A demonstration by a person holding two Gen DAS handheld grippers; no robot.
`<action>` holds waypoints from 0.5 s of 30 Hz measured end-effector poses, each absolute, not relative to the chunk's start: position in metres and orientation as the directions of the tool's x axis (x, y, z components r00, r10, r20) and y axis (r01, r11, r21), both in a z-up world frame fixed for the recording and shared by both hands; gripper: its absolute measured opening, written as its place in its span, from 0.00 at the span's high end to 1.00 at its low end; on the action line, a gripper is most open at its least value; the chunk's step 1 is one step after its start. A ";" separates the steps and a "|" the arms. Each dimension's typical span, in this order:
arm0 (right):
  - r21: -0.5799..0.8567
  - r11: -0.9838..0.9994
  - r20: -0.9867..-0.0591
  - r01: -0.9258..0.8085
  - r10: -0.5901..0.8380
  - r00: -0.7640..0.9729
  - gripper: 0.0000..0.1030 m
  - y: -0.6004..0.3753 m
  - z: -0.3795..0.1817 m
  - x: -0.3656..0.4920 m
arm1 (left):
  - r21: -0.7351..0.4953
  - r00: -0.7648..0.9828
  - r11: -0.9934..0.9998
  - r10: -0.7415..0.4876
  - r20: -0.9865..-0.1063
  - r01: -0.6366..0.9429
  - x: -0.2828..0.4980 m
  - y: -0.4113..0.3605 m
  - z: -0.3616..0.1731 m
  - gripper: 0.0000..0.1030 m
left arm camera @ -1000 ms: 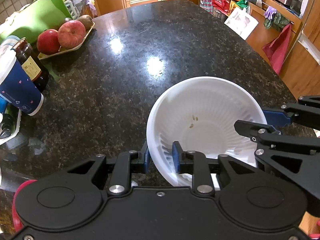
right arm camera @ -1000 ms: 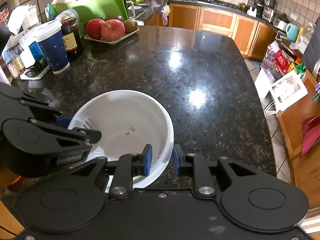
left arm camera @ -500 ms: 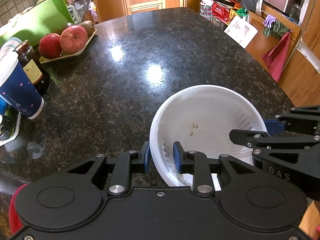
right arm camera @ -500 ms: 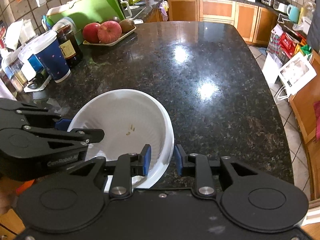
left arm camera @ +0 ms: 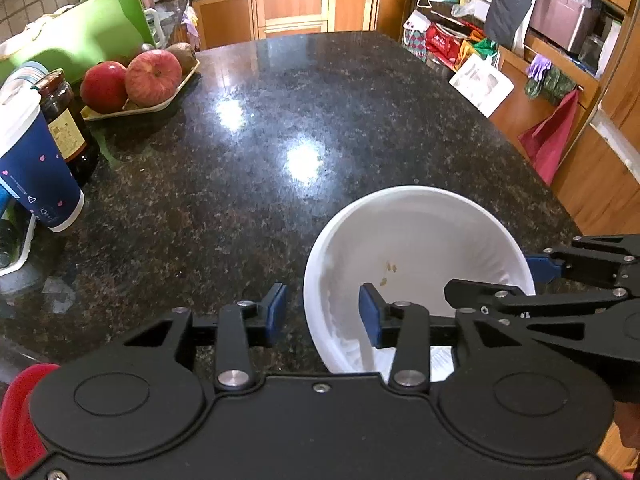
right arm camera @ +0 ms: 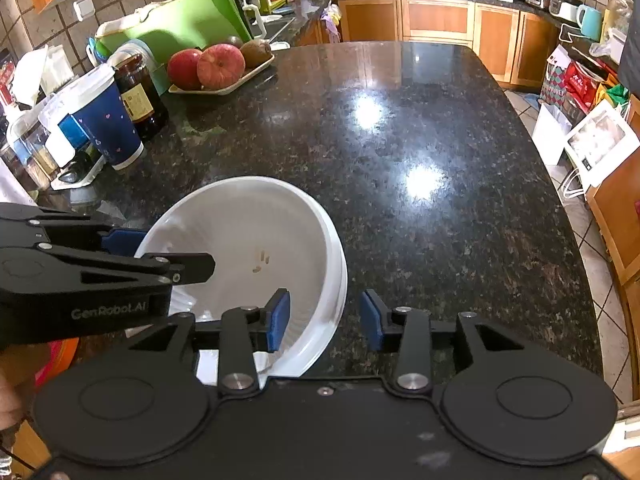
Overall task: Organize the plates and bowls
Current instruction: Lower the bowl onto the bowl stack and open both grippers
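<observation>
A white ribbed bowl with a few crumbs in it rests on the dark granite counter, near its front edge. A second white rim shows just beneath the bowl. My left gripper straddles the bowl's near-left rim. Its jaws are opening, and the blue pads stand clear of the rim on both sides. My right gripper straddles the near-right rim in the same way, jaws opening and pads off the wall. Each wrist view also shows the other gripper: the right gripper and the left gripper.
At the left stand a tray of apples, a dark jar, a blue paper cup and a green cutting board. The counter's right edge drops to a tiled floor with bags. Something red lies at the near left.
Both grippers' jaws have spread apart and let go of the bowl's rim. The bowl has settled flatter on the counter. Both hands have stayed about where they were.
</observation>
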State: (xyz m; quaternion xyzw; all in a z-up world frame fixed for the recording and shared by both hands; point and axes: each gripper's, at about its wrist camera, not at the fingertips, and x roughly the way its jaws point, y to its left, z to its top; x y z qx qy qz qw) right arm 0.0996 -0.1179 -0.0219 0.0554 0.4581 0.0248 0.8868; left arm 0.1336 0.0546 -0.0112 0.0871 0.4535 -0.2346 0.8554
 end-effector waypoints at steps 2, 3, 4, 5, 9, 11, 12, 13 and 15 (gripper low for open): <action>0.120 0.993 -0.804 0.012 0.090 0.588 0.55 -0.120 -0.021 0.099 | -0.058 0.491 0.876 -0.322 -0.810 0.479 0.133 0.055 -0.010 0.51; 0.120 0.993 -0.802 0.012 0.090 0.590 0.55 -0.120 -0.021 0.100 | -0.055 0.497 0.877 -0.321 -0.806 0.477 0.133 0.055 -0.009 0.51; 0.120 0.993 -0.801 0.012 0.090 0.591 0.54 -0.121 -0.021 0.100 | -0.052 0.501 0.879 -0.318 -0.805 0.475 0.133 0.054 -0.009 0.51; 0.121 0.993 -0.800 0.012 0.091 0.593 0.54 -0.121 -0.021 0.101 | -0.051 0.504 0.880 -0.317 -0.803 0.472 0.133 0.055 -0.008 0.51; 0.121 0.993 -0.796 0.015 0.088 0.599 0.53 -0.121 -0.020 0.101 | -0.048 0.512 0.886 -0.310 -0.801 0.461 0.134 0.055 -0.009 0.51; 0.116 0.993 -0.793 0.015 0.084 0.603 0.52 -0.120 -0.020 0.101 | -0.043 0.519 0.891 -0.302 -0.800 0.453 0.134 0.055 -0.009 0.51; 0.114 0.993 -0.791 0.016 0.081 0.606 0.52 -0.120 -0.019 0.101 | -0.042 0.521 0.893 -0.299 -0.799 0.449 0.134 0.056 -0.009 0.51; 0.111 0.994 -0.789 0.017 0.077 0.610 0.52 -0.119 -0.019 0.101 | -0.042 0.524 0.894 -0.299 -0.798 0.446 0.134 0.057 -0.009 0.51; 0.104 0.994 -0.783 0.021 0.069 0.619 0.51 -0.119 -0.018 0.100 | -0.044 0.527 0.894 -0.301 -0.795 0.445 0.133 0.058 -0.008 0.51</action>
